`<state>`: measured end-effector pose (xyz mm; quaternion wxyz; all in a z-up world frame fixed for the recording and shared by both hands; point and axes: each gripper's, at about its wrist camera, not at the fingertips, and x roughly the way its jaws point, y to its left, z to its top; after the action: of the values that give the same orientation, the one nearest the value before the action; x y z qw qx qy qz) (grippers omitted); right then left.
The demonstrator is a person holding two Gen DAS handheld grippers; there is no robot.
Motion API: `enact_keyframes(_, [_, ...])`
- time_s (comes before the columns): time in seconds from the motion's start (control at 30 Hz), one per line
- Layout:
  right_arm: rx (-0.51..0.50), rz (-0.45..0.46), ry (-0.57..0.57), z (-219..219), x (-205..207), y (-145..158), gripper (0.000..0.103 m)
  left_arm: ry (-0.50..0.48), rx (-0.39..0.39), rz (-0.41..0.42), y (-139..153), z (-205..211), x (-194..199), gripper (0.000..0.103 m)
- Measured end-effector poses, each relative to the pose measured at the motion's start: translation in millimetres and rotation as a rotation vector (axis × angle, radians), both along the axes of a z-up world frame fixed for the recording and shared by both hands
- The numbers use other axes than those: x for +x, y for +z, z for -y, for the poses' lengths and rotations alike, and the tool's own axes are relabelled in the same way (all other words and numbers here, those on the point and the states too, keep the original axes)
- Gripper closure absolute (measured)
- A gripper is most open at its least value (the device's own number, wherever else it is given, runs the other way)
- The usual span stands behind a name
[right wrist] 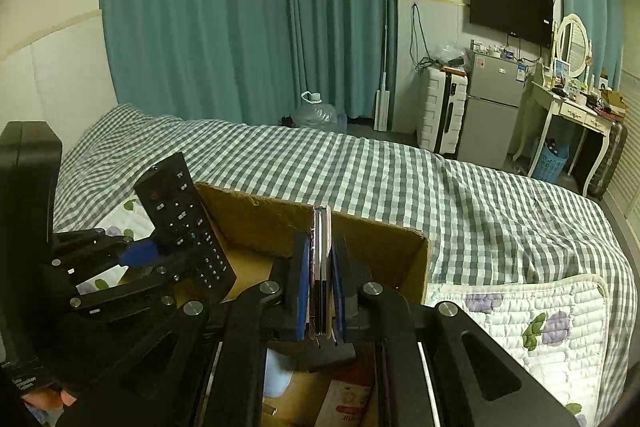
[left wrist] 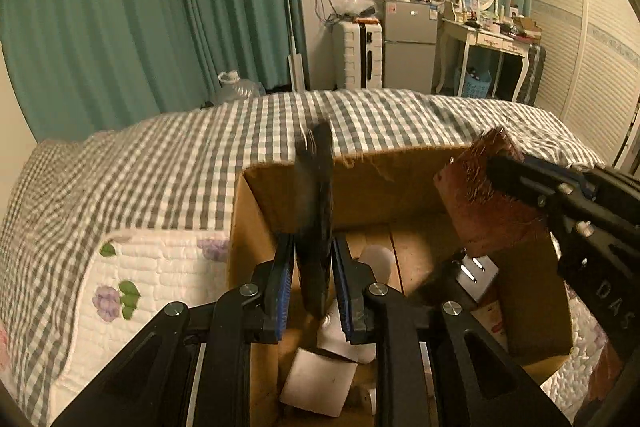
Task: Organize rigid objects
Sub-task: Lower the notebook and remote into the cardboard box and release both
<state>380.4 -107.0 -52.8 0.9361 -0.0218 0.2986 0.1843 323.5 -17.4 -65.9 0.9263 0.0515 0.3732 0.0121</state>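
An open cardboard box (left wrist: 368, 183) (right wrist: 372, 231) stands on the checked bed. My left gripper (left wrist: 314, 267) is shut on a black TV remote (left wrist: 316, 211), held upright and edge-on over the box's left part; the remote's button face shows in the right wrist view (right wrist: 184, 223). My right gripper (right wrist: 320, 271) is shut on a thin reddish-brown wallet-like case (right wrist: 322, 251), held edge-on over the box; its flat side shows in the left wrist view (left wrist: 480, 195). White boxes (left wrist: 320, 379) and other items lie in the box's bottom.
A white floral quilted pad (left wrist: 160, 279) (right wrist: 520, 323) lies beside the box on the grey-checked bed cover (left wrist: 200, 155). Teal curtains, a water jug (right wrist: 316, 115), suitcase, fridge (right wrist: 492, 107) and dressing table stand beyond the bed.
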Motion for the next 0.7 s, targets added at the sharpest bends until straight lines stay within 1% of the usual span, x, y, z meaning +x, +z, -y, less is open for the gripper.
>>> enact_keyframes(0.03, [0.007,-0.005,0.001,0.4,0.7,-0.8,0.094,0.002,0.013,0.015,3.7,1.4,-1.4,0.066])
enact_keyframes(0.07, [0.016,-0.012,0.003,0.9,2.0,-1.9,0.094,0.003,0.022,0.029,7.6,1.7,-2.2,0.047])
enact_keyframes(0.1, [0.021,-0.017,0.003,0.3,2.3,-2.5,0.094,0.006,0.026,0.041,10.4,1.6,-3.1,0.045])
enact_keyframes(0.13, [0.031,-0.024,0.002,1.8,4.9,-4.1,0.094,0.009,0.027,0.065,15.2,0.8,-5.3,0.045])
enact_keyframes(0.17, [0.038,-0.033,0.007,3.1,8.0,-5.1,0.094,0.008,0.024,0.072,17.6,0.1,-5.6,0.045])
enact_keyframes(0.3, [0.056,-0.053,0.010,0.9,16.6,-11.1,0.093,0.016,0.011,0.069,20.4,-4.5,-3.8,0.045])
enact_keyframes(0.33, [0.056,-0.056,0.002,1.6,18.3,-12.3,0.091,0.019,0.012,0.067,19.5,-5.7,-3.7,0.045])
enact_keyframes(0.37, [0.060,-0.052,-0.007,3.1,18.5,-12.6,0.086,0.020,0.012,0.066,18.3,-7.0,-3.7,0.045])
enact_keyframes(0.43, [0.075,-0.036,-0.026,8.2,18.1,-8.8,0.056,0.022,0.005,0.066,17.0,-8.6,-5.0,0.045])
enact_keyframes(0.47, [0.085,-0.026,-0.037,10.7,17.2,-6.2,0.053,0.021,-0.004,0.065,16.6,-9.3,-5.3,0.045])
enact_keyframes(0.6, [0.092,-0.007,-0.068,19.4,11.9,5.4,0.053,0.021,-0.011,0.065,17.2,-10.1,-7.7,0.045])
enact_keyframes(0.7, [0.083,0.004,-0.092,25.3,4.0,14.4,0.053,0.019,-0.010,0.081,24.9,-7.1,-14.7,0.045])
